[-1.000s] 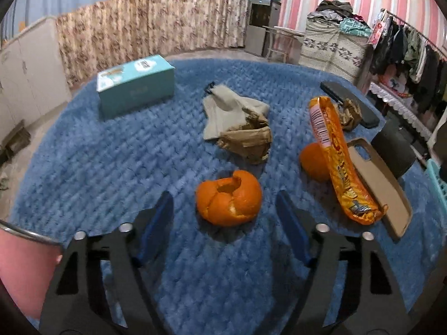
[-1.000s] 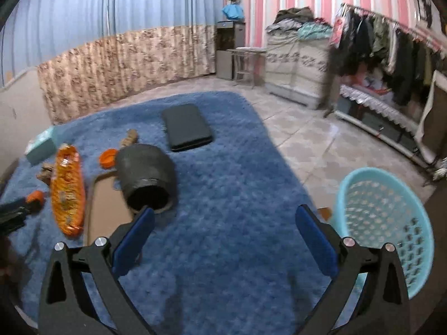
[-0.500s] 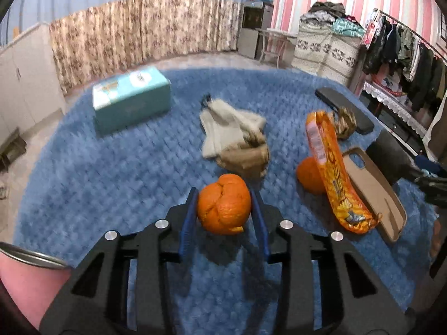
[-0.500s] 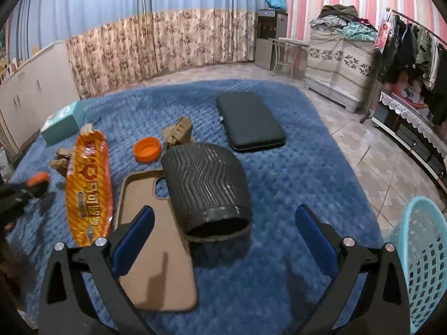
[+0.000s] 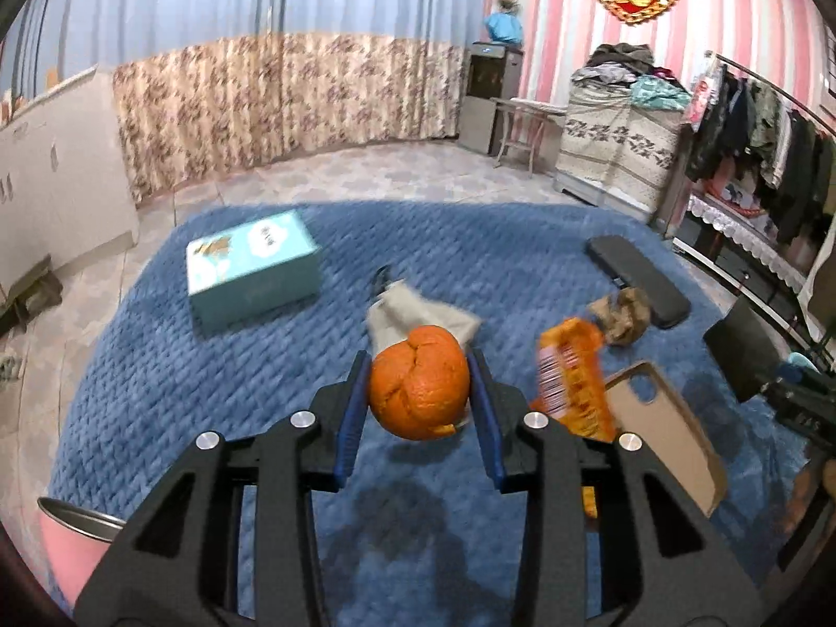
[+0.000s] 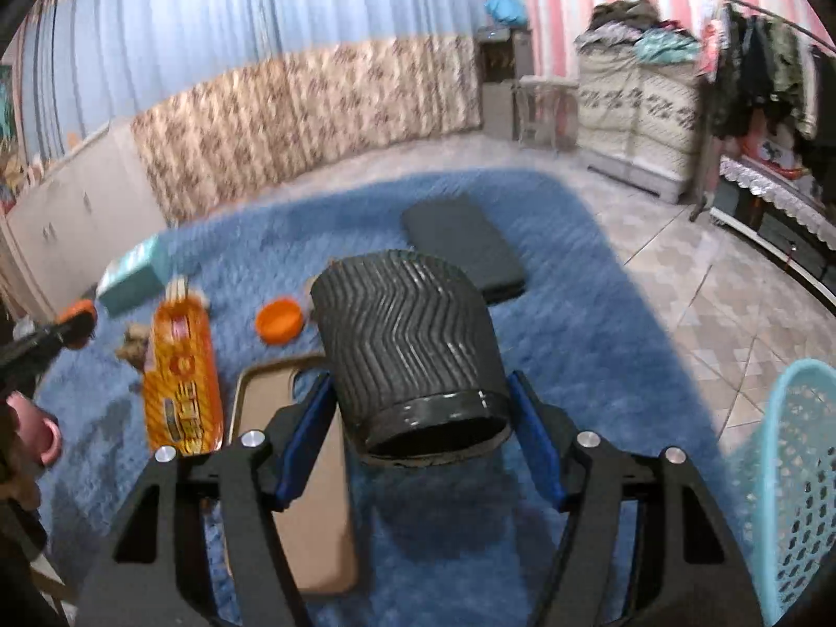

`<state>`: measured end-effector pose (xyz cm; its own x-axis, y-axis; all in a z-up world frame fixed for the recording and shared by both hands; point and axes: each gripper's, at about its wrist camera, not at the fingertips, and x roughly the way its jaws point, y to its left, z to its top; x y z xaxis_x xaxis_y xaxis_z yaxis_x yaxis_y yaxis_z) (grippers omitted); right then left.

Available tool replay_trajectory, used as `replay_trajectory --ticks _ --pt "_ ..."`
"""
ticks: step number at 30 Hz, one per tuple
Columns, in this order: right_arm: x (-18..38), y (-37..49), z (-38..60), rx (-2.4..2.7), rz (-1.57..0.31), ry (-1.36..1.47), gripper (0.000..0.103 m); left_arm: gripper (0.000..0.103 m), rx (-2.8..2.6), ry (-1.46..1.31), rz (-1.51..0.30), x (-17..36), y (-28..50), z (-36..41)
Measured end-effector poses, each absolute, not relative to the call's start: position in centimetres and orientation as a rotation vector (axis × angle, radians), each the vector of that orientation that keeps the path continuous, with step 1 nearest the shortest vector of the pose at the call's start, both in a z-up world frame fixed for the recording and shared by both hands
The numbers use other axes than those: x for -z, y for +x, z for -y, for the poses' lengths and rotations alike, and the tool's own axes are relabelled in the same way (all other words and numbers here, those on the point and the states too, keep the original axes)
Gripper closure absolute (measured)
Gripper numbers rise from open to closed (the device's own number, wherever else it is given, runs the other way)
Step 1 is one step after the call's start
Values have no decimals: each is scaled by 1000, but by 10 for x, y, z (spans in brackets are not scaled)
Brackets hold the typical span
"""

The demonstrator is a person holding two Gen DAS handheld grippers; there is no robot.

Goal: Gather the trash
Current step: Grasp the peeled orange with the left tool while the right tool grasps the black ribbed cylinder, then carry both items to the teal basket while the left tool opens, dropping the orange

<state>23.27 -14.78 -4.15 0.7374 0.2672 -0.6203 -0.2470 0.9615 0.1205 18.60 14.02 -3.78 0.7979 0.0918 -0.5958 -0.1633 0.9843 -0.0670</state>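
one orange peel [image 5: 418,382], rounded, dimpled and split along seams, pinched between the blue pads of the left gripper [image 5: 418,389] and lifted clear of the blue knitted rug [image 5: 209,392].
one black paper cup [image 6: 413,350], ribbed in a zigzag, lying on its side with its mouth toward the camera, between the fingers of the right gripper [image 6: 422,433], whose jaws have just been closing; whether the pads press its sides cannot be told.
one glossy orange snack wrapper [image 6: 180,376], flat.
one tan phone case [image 6: 303,470], smooth.
one small orange peel cup [image 6: 280,320].
one perforated teal plastic basket [image 6: 794,470], at the rug's edge.
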Motion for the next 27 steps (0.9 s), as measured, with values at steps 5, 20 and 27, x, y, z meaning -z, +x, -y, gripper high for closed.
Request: replay_trajectory --ticks 5,20,27 --pt "22 209 196 -169 -636 63 37 67 -85 -82 -598 21 188 -102" --pt "-4 116 383 292 -560 151 37 67 216 -10 -537 -6 203 72" --pt "15 107 432 338 -580 237 37 67 322 27 -532 -4 210 143"
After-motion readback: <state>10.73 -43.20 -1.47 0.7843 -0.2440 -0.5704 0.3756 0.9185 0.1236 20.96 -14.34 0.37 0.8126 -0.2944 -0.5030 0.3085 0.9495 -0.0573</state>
